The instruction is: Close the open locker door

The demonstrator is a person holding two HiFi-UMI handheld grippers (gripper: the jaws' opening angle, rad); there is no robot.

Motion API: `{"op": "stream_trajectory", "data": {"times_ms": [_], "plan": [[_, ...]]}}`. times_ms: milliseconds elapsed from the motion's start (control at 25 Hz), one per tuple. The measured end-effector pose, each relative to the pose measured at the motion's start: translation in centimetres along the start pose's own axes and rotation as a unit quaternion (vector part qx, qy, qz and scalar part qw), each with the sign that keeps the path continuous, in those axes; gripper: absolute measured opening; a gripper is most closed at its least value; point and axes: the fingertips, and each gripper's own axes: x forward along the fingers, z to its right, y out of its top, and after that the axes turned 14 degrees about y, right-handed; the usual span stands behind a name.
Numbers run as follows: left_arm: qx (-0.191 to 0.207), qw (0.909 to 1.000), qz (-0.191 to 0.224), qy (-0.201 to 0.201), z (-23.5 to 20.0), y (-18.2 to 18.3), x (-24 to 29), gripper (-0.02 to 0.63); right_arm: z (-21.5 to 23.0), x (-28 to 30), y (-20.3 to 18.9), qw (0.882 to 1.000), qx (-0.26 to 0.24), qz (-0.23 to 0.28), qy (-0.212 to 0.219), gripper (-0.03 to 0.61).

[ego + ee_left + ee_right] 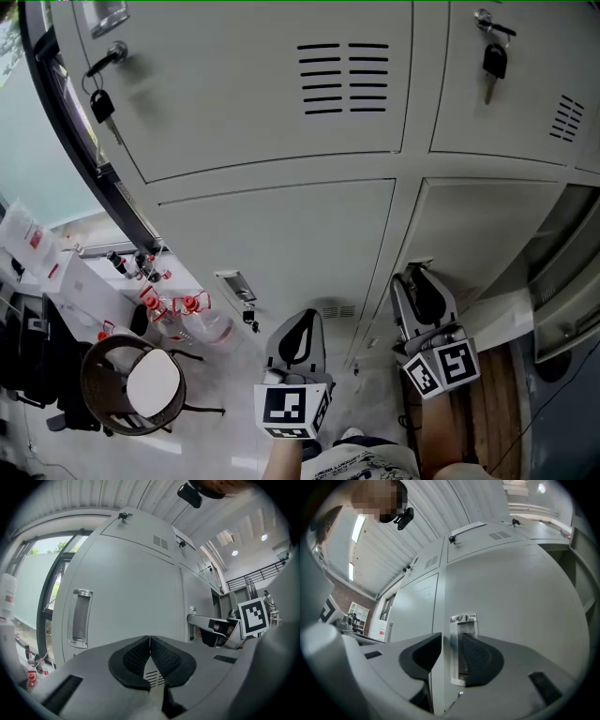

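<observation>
In the head view, grey lockers fill the upper half. My right gripper (pixel 424 281) points at the left edge of the lower right locker door (pixel 497 234). In the right gripper view its jaws (pixel 451 648) stand apart, and that door's edge and the chrome handle (pixel 463 619) show in the gap; I see no pad pressing on them. My left gripper (pixel 298 323) hangs in front of the lower left door (pixel 281 244). Its pads (pixel 140 656) meet and hold nothing. That door's recessed handle (pixel 79 618) is to the left of its jaws.
Keys hang from the upper doors' locks (pixel 101 103) (pixel 494 61). At the far right an open grey locker part (pixel 567 281) juts out over a wooden floor strip (pixel 487 412). A round stool (pixel 131 384) and red-capped bottles (pixel 178 314) stand at lower left by the window.
</observation>
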Motion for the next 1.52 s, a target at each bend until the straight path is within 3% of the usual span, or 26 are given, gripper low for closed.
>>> {"op": "stream_trajectory", "data": {"times_ms": [160,520,640,920,1120,1240,1520], "plan": [[0.002,1.0,-0.001,0.009,-0.3,-0.1,0.1,0.008,0.4,0.5,-0.3,1.0,0.004,-0.001,0.003,0.091],[0.002,0.9999,-0.004,0.015,-0.2,-0.2,0.2,0.008,0.6,0.6,-0.6,1.0,0.008,-0.002,0.004,0.092],[0.002,0.9999,-0.004,0.012,0.1,-0.2,0.1,0.008,0.2,0.1,-0.5,1.0,0.01,0.0,0.009,0.137],[0.002,0.9998,-0.006,-0.021,3.1,-0.2,0.1,0.008,-0.2,-2.6,0.6,1.0,-0.011,-0.006,-0.001,0.137],[0.001,0.9977,-0.002,-0.067,7.6,0.0,-0.1,0.008,2.2,-8.0,2.2,0.997,-0.035,-0.007,-0.063,0.137],[-0.002,0.9946,-0.002,-0.104,11.0,-0.1,-0.3,0.008,4.2,-12.7,3.2,0.992,-0.049,-0.015,-0.114,0.187],[-0.01,0.9782,-0.007,-0.207,20.6,-0.6,-1.4,0.008,8.3,-25.9,5.5,0.961,-0.07,-0.021,-0.267,0.187]]}}
